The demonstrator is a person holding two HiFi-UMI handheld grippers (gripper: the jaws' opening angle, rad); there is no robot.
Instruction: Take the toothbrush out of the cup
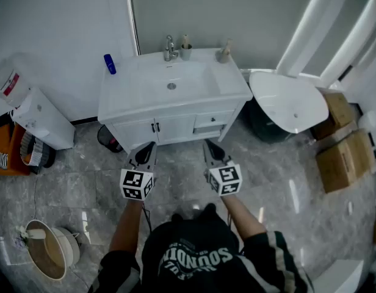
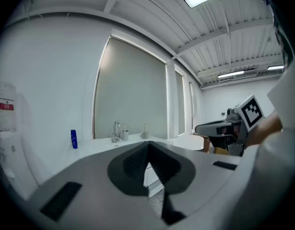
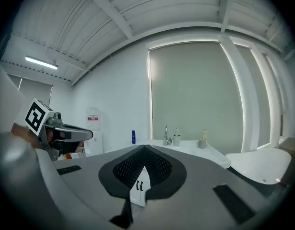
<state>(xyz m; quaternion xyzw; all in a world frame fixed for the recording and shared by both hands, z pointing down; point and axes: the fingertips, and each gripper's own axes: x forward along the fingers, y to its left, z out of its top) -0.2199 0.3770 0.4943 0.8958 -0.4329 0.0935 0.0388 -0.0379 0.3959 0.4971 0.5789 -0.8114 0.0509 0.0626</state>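
**Both grippers shut and empty, well short of the cup**

The person stands on a grey tiled floor [image 1: 84, 188] facing a white vanity [image 1: 124, 99]. The cup [image 1: 186, 53] stands at the back of the counter, just right of the faucet [image 1: 169, 47] and behind the sink [image 1: 171, 81]. The toothbrush [image 1: 185, 40] stands upright in the cup, its head above the rim. A blue bottle [image 1: 109, 64] stands at the counter's back left corner, and a tan container [image 1: 224, 53] at the back right.

The left gripper [image 1: 148, 146] and the right gripper [image 1: 209, 145] are held side by side in front of the person, a little apart from each other, both pointing toward the vanity and tipped slightly downward. They hang over the floor in front of the cabinet doors, well apart from the cup and from everything on the counter.

In the left gripper view the jaws are pressed together at the tips, with nothing between them; the faucet and cup show small and far beyond. In the right gripper view the jaws are likewise closed tip to tip and empty, with the cabinet doors seen through the gap below the tips.

A white water dispenser [image 1: 41, 118] stands against the left wall, and cardboard boxes [image 1: 340, 157] lie on the floor to the right.
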